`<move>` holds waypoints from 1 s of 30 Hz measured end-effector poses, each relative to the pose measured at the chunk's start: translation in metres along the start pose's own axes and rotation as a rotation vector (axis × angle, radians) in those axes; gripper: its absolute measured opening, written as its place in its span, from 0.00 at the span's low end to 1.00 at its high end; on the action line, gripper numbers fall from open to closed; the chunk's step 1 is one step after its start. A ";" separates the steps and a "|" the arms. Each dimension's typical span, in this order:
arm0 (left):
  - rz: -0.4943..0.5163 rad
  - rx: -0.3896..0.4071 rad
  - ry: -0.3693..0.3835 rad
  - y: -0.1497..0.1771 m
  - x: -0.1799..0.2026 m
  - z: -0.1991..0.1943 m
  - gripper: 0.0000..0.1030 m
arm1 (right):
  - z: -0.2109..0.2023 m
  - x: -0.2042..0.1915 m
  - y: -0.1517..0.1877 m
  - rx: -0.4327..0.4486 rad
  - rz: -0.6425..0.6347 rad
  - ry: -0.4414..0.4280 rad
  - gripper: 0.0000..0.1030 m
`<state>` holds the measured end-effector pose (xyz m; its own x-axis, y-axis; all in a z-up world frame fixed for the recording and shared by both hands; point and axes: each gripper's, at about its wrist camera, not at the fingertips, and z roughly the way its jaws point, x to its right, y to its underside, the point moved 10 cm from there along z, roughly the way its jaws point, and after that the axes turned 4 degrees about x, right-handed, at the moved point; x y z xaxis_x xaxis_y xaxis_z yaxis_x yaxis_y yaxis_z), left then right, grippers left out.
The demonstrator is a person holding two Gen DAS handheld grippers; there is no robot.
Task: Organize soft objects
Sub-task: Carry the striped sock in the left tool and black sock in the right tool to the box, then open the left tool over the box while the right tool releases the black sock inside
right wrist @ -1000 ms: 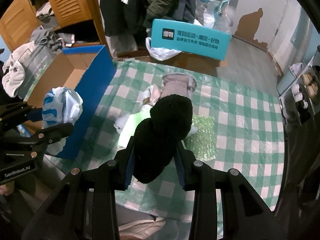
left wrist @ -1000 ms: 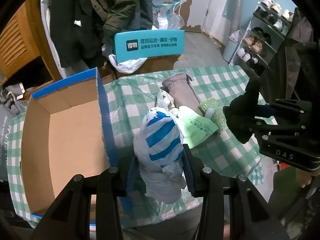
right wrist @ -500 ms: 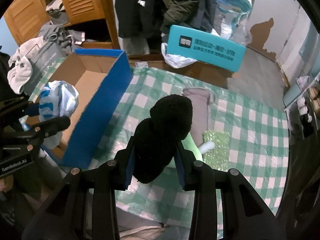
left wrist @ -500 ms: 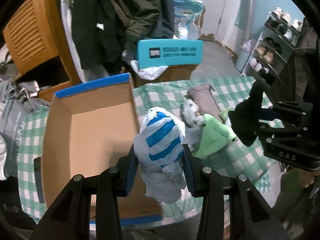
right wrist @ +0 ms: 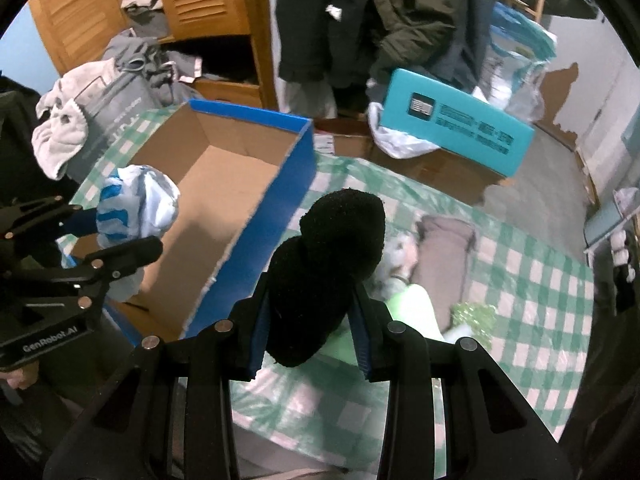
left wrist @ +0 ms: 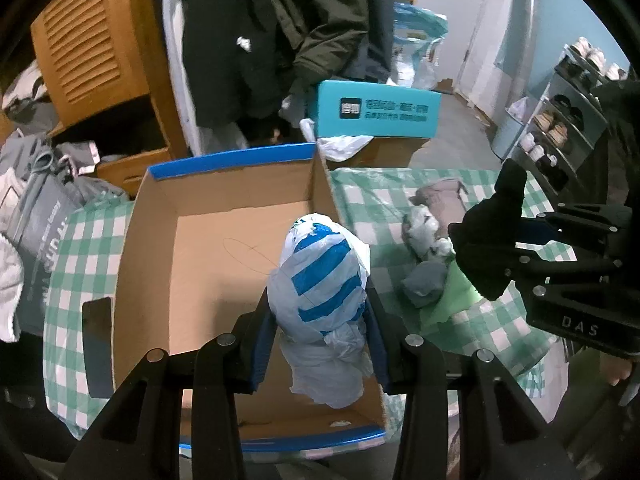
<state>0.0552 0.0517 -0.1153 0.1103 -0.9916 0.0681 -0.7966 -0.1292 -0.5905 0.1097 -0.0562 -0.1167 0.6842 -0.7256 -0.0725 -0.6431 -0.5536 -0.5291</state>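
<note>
Over the box [left wrist: 224, 240], bagged bundle [left wrist: 320, 276]

"das" on the right gripper [left wrist: 576, 326] — "genrobot.ai" on the left gripper [right wrist: 48, 342].

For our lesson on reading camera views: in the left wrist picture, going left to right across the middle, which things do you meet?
Open cardboard box with blue rim → blue-and-white striped plastic bag held in the left gripper → small grey cloth bundle → fuzzy black soft item held in the right gripper.
</note>
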 end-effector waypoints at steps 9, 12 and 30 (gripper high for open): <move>-0.045 -0.022 -0.028 0.009 -0.033 0.007 0.41 | 0.024 -0.042 -0.013 -0.031 -0.051 -0.063 0.34; -0.057 -0.025 -0.040 0.011 -0.042 0.009 0.41 | 0.031 -0.054 -0.017 -0.043 -0.064 -0.079 0.34; -0.117 -0.075 -0.078 0.026 -0.080 0.026 0.41 | 0.074 -0.089 -0.026 -0.133 -0.070 -0.149 0.34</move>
<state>0.0404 0.1283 -0.1570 0.2487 -0.9662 0.0686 -0.8173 -0.2473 -0.5205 0.0908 0.0529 -0.1596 0.7656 -0.6208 -0.1688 -0.6254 -0.6564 -0.4219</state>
